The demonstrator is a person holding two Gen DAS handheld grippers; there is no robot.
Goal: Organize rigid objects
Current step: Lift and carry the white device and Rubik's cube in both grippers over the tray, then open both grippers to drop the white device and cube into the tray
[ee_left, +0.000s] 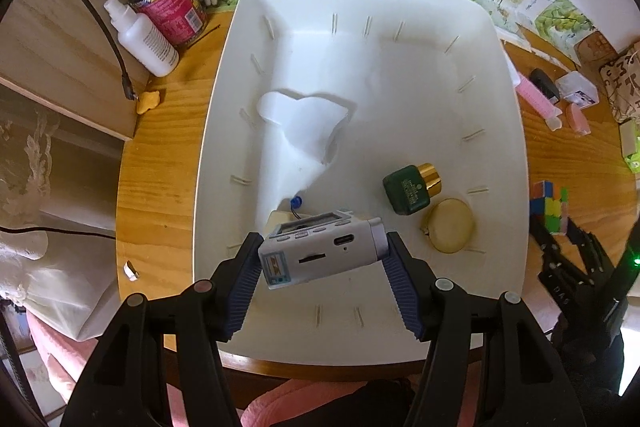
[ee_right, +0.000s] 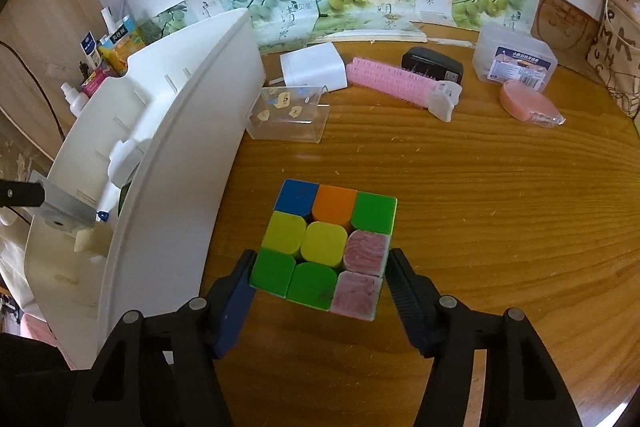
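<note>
My left gripper point(ee_left: 324, 243) hangs over the near part of a big white bin point(ee_left: 208, 147), shut on a small white and grey handheld device point(ee_left: 320, 259) that it grips by its two ends. In the bin lie a green bottle with a gold cap point(ee_left: 408, 189), a round cream case point(ee_left: 452, 231) and a flat white shape point(ee_left: 304, 119). To the right of the bin, a coloured puzzle cube point(ee_right: 324, 243) rests on the wooden table point(ee_right: 480, 227). My right gripper point(ee_right: 322, 259) has its pads against the cube's left and right sides.
Behind the cube lie a clear plastic box point(ee_right: 288, 115), a white charger point(ee_right: 314, 69), a pink comb-like piece point(ee_right: 392, 79), a black adapter point(ee_right: 432, 65), a labelled box point(ee_right: 514, 61) and a pink round case point(ee_right: 528, 103). Left of the bin stand a spray bottle point(ee_left: 144, 39) and a pen can point(ee_left: 172, 7).
</note>
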